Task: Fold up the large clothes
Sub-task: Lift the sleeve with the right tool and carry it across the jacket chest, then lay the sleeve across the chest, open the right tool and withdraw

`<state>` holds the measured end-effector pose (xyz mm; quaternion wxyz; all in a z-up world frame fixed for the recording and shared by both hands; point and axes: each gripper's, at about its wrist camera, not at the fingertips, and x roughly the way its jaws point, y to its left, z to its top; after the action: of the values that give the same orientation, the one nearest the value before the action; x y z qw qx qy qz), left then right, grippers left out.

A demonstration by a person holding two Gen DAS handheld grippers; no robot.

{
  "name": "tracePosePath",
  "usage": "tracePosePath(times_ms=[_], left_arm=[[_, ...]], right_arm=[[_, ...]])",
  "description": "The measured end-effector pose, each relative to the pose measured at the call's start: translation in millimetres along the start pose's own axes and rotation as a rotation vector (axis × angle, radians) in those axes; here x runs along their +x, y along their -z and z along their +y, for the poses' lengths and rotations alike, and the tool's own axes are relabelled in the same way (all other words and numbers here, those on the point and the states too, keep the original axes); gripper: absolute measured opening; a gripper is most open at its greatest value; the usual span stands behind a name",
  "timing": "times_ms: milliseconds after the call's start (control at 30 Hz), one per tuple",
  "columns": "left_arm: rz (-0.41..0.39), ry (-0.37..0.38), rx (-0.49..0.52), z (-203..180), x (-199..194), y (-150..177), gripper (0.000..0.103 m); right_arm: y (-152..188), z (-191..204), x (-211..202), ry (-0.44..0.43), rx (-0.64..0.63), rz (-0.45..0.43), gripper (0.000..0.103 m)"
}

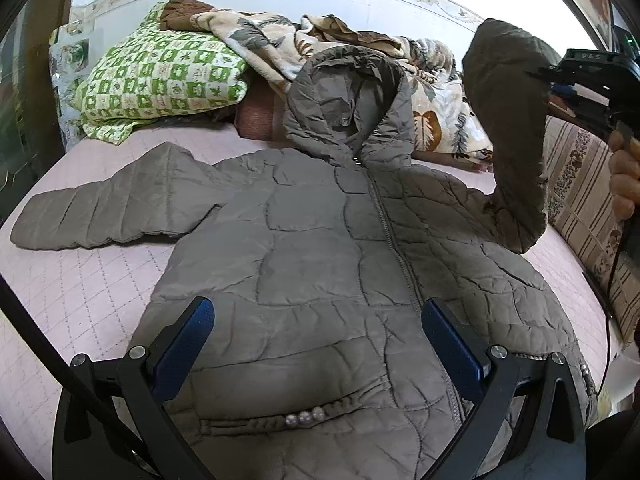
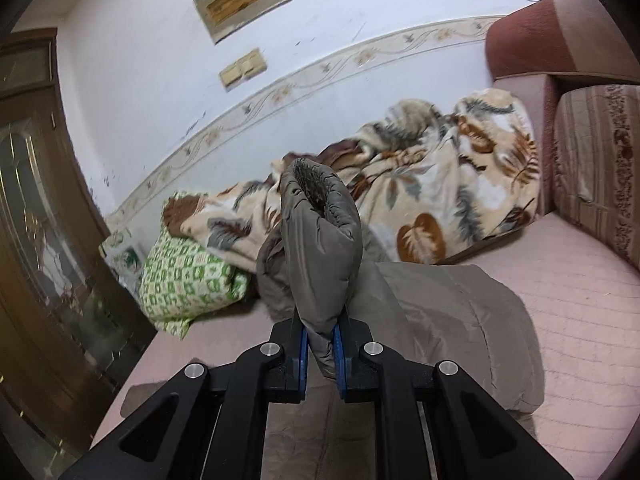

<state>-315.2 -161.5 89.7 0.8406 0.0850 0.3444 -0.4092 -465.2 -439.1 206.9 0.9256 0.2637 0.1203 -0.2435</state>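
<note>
2 views split the scene between them. From the left wrist, the left hand-held gripper (image 1: 318, 334) hangs released, its blue pads (image 1: 188, 344) spread wide above the lower front of a grey-brown quilted jacket (image 1: 320, 248) that lies zip-up on the pink bed (image 1: 80, 292). Ahead of this gripper the hood (image 1: 348, 104) rests against a leaf-print blanket (image 1: 272, 40), with a green checked pillow (image 1: 160, 76) ahead and to its left. 1 sleeve (image 1: 108, 208) lies flat out to the left; the other sleeve (image 1: 508, 120) rises off the bed ahead and to the right, up to the right hand-held gripper (image 1: 548, 74), whose handle a hand (image 1: 624, 176) grips. Whether those fingers pinch the cloth cannot be told from here.

Only the right wrist view settles that: the right hand-held gripper (image 2: 320, 346) is clenched on the sleeve (image 2: 320, 240), the cuff bulging up just beyond its pads. Beyond it lie the blanket (image 2: 440, 184) and, to its left, the pillow (image 2: 184, 276). Further left stands a wooden door (image 2: 36, 200), unseen from the other camera.
</note>
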Motion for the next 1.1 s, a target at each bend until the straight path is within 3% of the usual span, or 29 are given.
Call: tracePosePath(times_ms=[300,800,967,1033,1100], left_arm=[[0.013,-0.012,-0.025,17,-2,5,0.103],[0.053,-0.013,-0.044,30,5,9,0.103],[0.058,-0.013,-0.044,29,8,9,0.103],[0.064,-0.016,-0.040,28,10,9,0.103],[0.068,-0.015,-0.042,27,11,10,0.103]], right_arm=[[35,32,50,-0.004,-0.071,0.106,0.011],[128,61,149,0.084,-0.261,0.336,0.011],[148,70,161,0.076,-0.320,0.360,0.011],[153,74,165,0.068,-0.333,0.373,0.012],[161,78,172,0.068,-0.356,0.412,0.022]])
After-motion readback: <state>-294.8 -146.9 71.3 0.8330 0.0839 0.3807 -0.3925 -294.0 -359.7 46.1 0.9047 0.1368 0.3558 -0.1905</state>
